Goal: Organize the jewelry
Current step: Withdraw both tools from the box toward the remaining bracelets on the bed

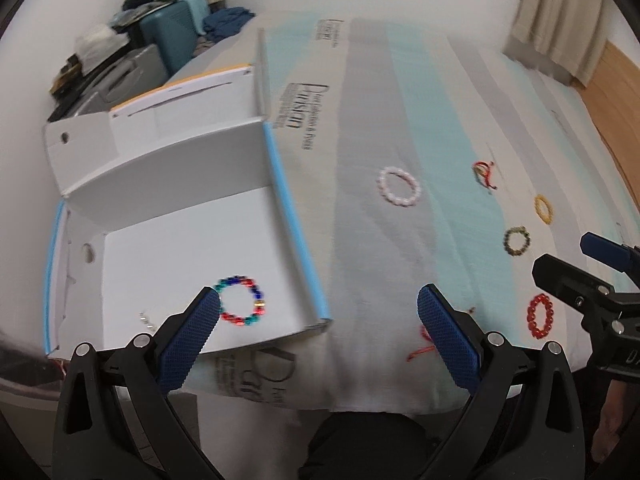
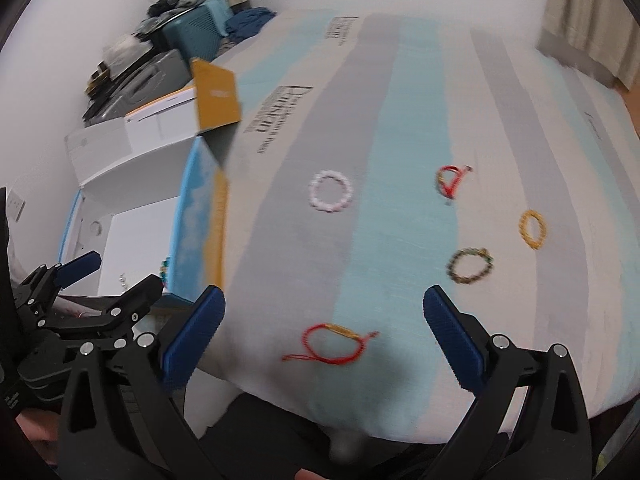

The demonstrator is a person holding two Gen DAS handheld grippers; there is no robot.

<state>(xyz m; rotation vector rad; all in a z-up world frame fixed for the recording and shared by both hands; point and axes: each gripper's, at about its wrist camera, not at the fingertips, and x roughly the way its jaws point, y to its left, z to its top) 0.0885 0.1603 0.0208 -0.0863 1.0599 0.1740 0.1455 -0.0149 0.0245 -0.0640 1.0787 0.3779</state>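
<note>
jaws wide on both left gripper (image 1: 319, 308) and right gripper (image 2: 324, 312), nothing held. multicolor bead bracelet (image 1: 239, 301) lies in white box (image 1: 168, 248). red cord bracelet (image 2: 332, 345), white bracelet (image 2: 331, 191), dark bracelet (image 2: 470, 266), yellow bracelet (image 2: 532, 229) lie apart on striped bed cover (image 2: 400, 120).

Item one, my left gripper (image 1: 319, 312): jaws spread wide, nothing between the blue textured pads (image 1: 192, 330); black finger arms angled outward from the wrist; held low and pointing forward; from the right wrist view it sits at the lower left, fingers parted there too. Item two, my right gripper (image 2: 324, 314): jaws likewise spread wide, pads (image 2: 452, 336) bare, nothing gripped; held level beside the left; from the left wrist view its black body and one blue fingertip show at the right edge.
</note>
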